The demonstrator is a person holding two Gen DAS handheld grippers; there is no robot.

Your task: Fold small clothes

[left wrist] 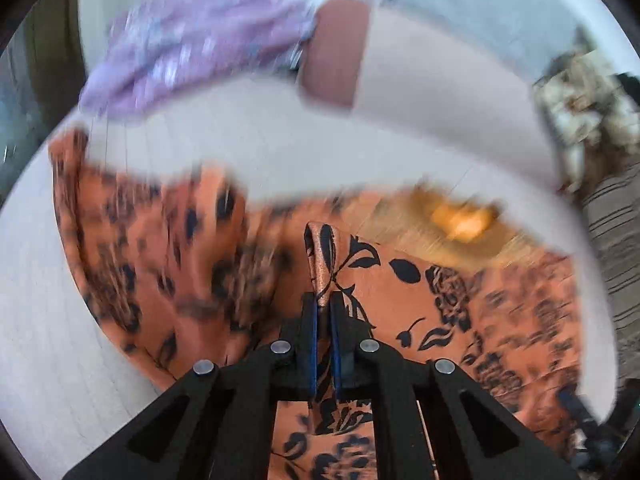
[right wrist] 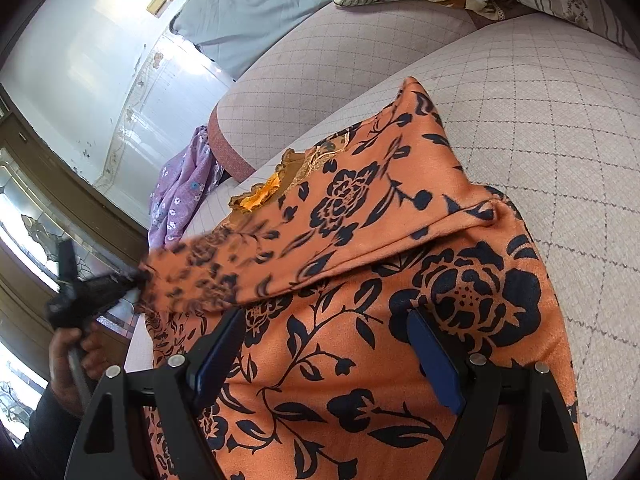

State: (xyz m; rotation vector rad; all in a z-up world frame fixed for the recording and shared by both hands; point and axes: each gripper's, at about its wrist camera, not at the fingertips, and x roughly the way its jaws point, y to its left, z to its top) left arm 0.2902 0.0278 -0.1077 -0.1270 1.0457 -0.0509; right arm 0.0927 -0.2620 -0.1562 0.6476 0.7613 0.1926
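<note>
Sleeve fold in progress: left gripper pinching, right gripper standing off.

You are clamping your left gripper (left wrist: 325, 304) nearly closed on a pinched ridge of the orange velvety garment with black floral print (right wrist: 400, 240), presumably to carry that sleeve across the body; the blur in the left wrist view suggests motion. You are holding your right gripper (right wrist: 328, 344) wide open just above the garment's near panel, gripping nothing, probably ready to pin or smooth it. The garment is lying on the pale quilted cushion (right wrist: 540, 128); a lilac flowered cloth (right wrist: 180, 196) is lying beyond, at the far left. No containers visible.
</note>
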